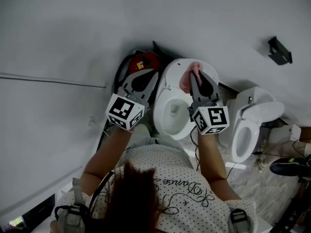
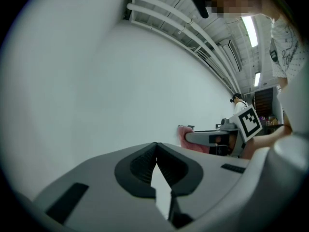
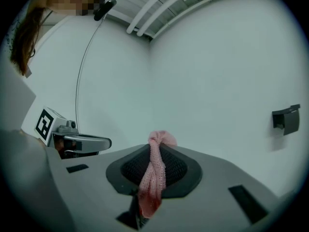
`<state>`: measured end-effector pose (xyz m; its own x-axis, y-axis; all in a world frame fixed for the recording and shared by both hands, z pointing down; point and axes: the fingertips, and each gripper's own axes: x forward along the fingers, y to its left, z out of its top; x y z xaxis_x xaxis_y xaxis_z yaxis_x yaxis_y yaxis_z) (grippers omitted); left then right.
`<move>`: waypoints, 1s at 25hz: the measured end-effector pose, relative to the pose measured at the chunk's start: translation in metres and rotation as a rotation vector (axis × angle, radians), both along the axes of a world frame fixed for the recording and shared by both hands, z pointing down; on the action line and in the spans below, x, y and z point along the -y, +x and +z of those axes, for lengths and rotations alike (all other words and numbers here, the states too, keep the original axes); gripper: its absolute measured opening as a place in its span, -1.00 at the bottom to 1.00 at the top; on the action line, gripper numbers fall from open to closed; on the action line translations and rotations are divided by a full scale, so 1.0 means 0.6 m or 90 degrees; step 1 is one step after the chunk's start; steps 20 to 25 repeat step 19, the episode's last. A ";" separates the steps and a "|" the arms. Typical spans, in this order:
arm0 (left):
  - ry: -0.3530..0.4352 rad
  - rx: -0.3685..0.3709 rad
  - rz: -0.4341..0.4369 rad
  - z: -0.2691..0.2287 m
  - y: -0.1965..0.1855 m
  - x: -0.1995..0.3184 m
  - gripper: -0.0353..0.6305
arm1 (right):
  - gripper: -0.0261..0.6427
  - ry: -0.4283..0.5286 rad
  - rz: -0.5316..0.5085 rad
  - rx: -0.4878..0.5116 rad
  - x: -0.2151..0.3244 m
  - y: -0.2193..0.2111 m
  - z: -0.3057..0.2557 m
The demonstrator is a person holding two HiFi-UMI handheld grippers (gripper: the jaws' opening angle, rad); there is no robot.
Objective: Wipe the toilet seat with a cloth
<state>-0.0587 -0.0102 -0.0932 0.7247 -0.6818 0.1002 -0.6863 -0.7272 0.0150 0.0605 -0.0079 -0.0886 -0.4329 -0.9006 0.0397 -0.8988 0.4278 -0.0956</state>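
My right gripper is shut on a pink knitted cloth, which sits bunched between the jaws in the right gripper view. In the head view the cloth lies over the upper part of a white toilet, near its raised lid; I cannot tell whether they touch. My left gripper is to the left of that toilet. Its jaws meet at the tips with nothing between them. From the left gripper view I see the right gripper and the cloth.
A second white toilet stands to the right, seat down and lid up. A red object with black cable lies behind the left gripper. A black holder is fixed to the pale wall. Both gripper views face bare wall.
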 end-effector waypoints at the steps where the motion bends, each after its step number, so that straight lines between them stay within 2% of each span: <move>1: 0.001 -0.001 0.000 0.000 -0.001 0.000 -0.89 | -0.75 0.004 -0.002 0.000 0.000 -0.002 -0.005; 25: 0.007 -0.002 -0.005 -0.003 -0.002 0.000 -0.89 | -0.76 0.037 -0.019 -0.012 -0.012 -0.025 -0.043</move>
